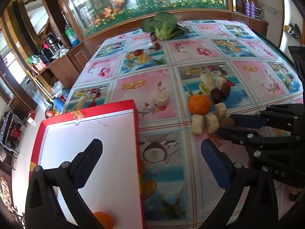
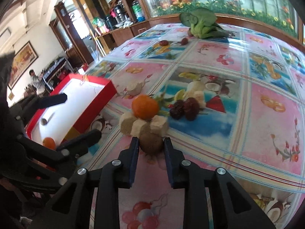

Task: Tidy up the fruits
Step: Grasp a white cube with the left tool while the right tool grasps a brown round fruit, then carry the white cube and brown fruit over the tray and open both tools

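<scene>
The right claw (image 2: 150,146) is nearest, angled down at the table (image 2: 266,114), its pads closed on a brown kiwi (image 2: 151,143) at the near edge of the fruit pile; the grip sits across the fruit's middle, which should keep it from rolling out. Just beyond the kiwi, touching it, are three pale cut chunks (image 2: 141,126), and an orange (image 2: 145,106) rests against their far side. Two dark dates (image 2: 185,106) lie to the right of the orange. To the left, the left claw (image 1: 150,160) hangs wide open and empty, one finger over the red box (image 1: 91,145), the other over the table beside it, tilted downward as if waiting to take or steady something. The box sits at the table's left edge, apparently the sorting spot, since an orange (image 1: 103,219) and a small brown fruit (image 2: 44,121) already lie inside. Farther off, a pale round (image 1: 161,98) sits alone, then small reddish fruits (image 1: 138,52), and a leafy green (image 1: 162,25) at the far edge.
</scene>
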`<action>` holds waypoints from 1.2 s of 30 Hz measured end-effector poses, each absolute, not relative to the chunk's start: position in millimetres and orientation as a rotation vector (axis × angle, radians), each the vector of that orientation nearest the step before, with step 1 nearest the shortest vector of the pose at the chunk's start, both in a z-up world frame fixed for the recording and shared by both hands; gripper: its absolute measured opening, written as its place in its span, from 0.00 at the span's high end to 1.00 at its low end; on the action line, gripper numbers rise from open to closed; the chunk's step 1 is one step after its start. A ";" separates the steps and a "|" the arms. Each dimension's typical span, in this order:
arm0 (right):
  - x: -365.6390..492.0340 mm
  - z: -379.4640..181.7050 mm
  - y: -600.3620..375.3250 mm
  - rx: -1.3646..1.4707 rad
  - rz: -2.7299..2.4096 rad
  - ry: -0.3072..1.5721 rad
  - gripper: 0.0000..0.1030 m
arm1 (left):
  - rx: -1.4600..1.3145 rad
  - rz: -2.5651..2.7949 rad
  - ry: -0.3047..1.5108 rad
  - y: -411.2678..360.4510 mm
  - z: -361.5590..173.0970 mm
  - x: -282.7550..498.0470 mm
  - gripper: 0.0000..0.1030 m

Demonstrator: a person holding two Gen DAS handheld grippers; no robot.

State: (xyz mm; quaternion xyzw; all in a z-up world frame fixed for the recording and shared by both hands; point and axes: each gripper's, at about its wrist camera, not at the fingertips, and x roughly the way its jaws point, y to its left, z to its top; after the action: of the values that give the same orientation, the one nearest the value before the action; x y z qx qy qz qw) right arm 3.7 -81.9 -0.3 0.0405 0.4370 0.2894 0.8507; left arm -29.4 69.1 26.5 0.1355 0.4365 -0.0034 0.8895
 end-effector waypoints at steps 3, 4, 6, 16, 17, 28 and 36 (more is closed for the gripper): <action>6.4 8.5 -102.4 0.152 0.572 0.892 0.76 | 0.307 -0.024 0.928 61.1 21.1 -20.6 0.00; 7.4 10.3 -106.9 0.166 0.558 0.887 0.76 | 0.312 -0.025 0.939 59.1 18.7 -17.5 0.02; 9.3 11.9 -114.6 0.185 0.526 0.885 0.76 | 0.314 -0.047 0.962 55.0 13.6 -12.0 0.05; 7.6 15.9 -120.0 0.202 0.497 0.876 0.76 | 0.340 -0.076 1.005 40.3 8.0 3.0 0.25; 8.0 16.4 -120.5 0.202 0.496 0.876 0.76 | 0.349 -0.076 1.001 37.5 8.3 2.9 0.25; 8.8 16.5 -121.7 0.204 0.489 0.877 0.76 | 0.266 -0.194 1.030 30.2 1.0 18.0 0.57; 10.5 16.1 -124.4 0.213 0.484 0.869 0.76 | 0.244 -0.186 1.002 28.2 0.2 7.6 0.80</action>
State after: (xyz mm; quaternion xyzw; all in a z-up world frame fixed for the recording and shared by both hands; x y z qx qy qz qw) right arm 10.5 -124.4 16.1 0.1021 0.4160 0.2315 0.8735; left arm 7.6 28.2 0.2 0.1166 0.4785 -0.0887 0.8658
